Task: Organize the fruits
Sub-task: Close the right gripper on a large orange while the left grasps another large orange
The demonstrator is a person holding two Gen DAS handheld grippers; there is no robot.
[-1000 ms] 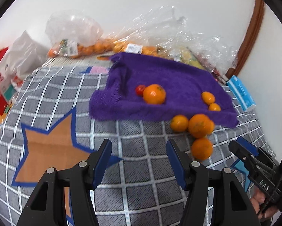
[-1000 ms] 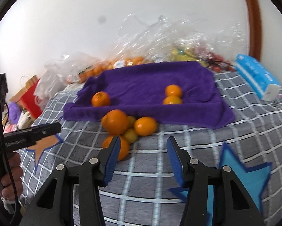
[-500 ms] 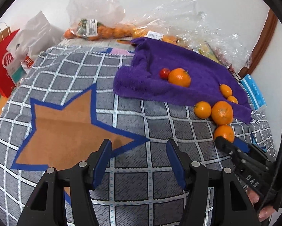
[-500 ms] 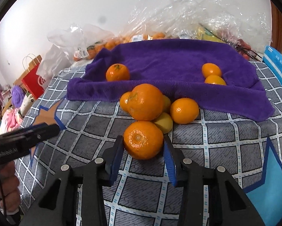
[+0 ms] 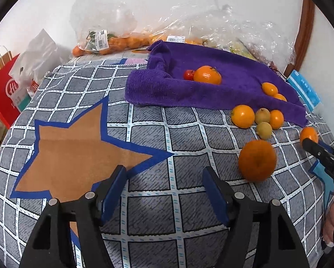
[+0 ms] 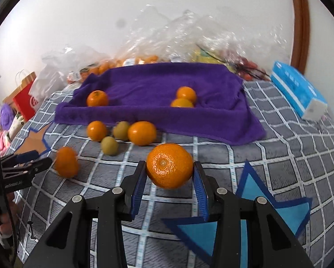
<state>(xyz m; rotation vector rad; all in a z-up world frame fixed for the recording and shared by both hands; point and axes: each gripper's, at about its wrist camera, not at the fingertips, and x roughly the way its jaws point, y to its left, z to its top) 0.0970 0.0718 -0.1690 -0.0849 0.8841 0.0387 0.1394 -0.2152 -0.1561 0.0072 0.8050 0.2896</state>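
Note:
My right gripper (image 6: 168, 167) is shut on an orange (image 6: 169, 165), held just above the checked tablecloth (image 6: 278, 147). My left gripper (image 5: 164, 174) hangs low over the cloth with its jaws opening and nothing between them. To its right a big orange (image 5: 257, 160) lies blurred on the cloth; in the right wrist view this big orange (image 6: 66, 162) sits next to the left gripper's tip. A purple towel (image 5: 234, 82) carries an orange (image 5: 207, 74), a cherry tomato (image 5: 188, 75) and two small oranges (image 5: 269, 88). Several loose fruits (image 6: 142, 132) cluster at its front edge.
Clear plastic bags of fruit (image 5: 113, 42) line the wall behind the towel. A red paper bag (image 5: 4, 96) stands off the table's left edge. A blue tissue pack (image 6: 298, 91) lies at the right. The orange star patch (image 5: 73, 149) lies bare in front of the left gripper.
My right gripper closed on the nearest orange and drew it back from the pile. The big orange rolled off the pile toward the left gripper. The left jaws spread wider and sank lower.

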